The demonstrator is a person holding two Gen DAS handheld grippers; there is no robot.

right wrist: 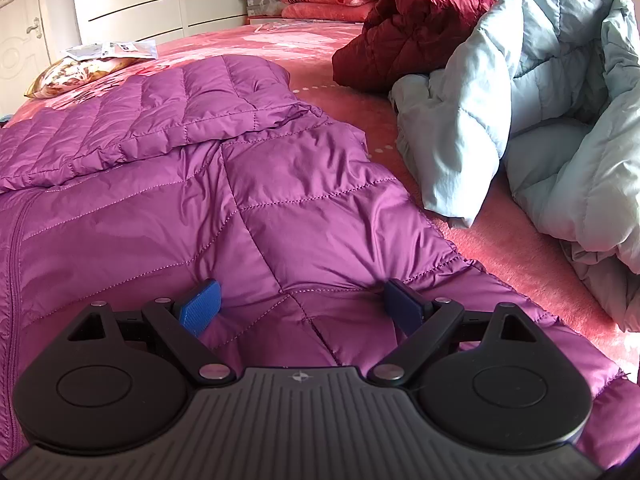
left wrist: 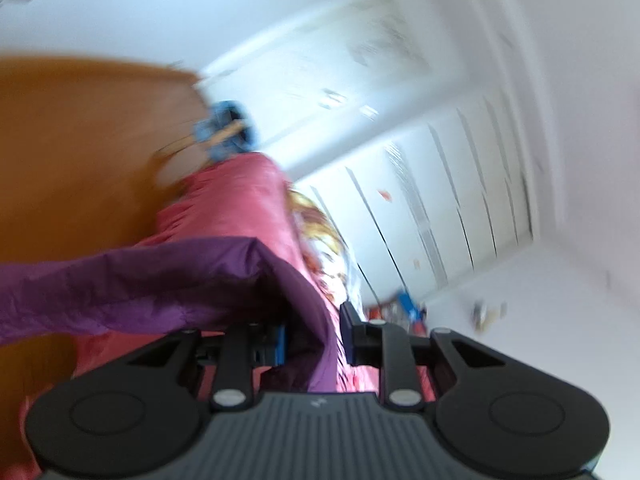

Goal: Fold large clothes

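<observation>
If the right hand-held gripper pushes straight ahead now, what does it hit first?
Most likely the purple jacket. The right hand-held gripper stands open and angled down at the quilted fabric, which already lies between its fingers. Whether the pads touch it yet is unclear.

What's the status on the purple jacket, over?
Left gripper clamped on purple jacket fabric, lifted. Right gripper open, pads resting on jacket. Light blue coat and maroon jacket piled alongside, not blocking.

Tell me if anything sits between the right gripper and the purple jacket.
Nothing visible does. The right gripper is open right over the purple jacket, its pads against the fabric. The light blue jacket lies off to the side.
</observation>
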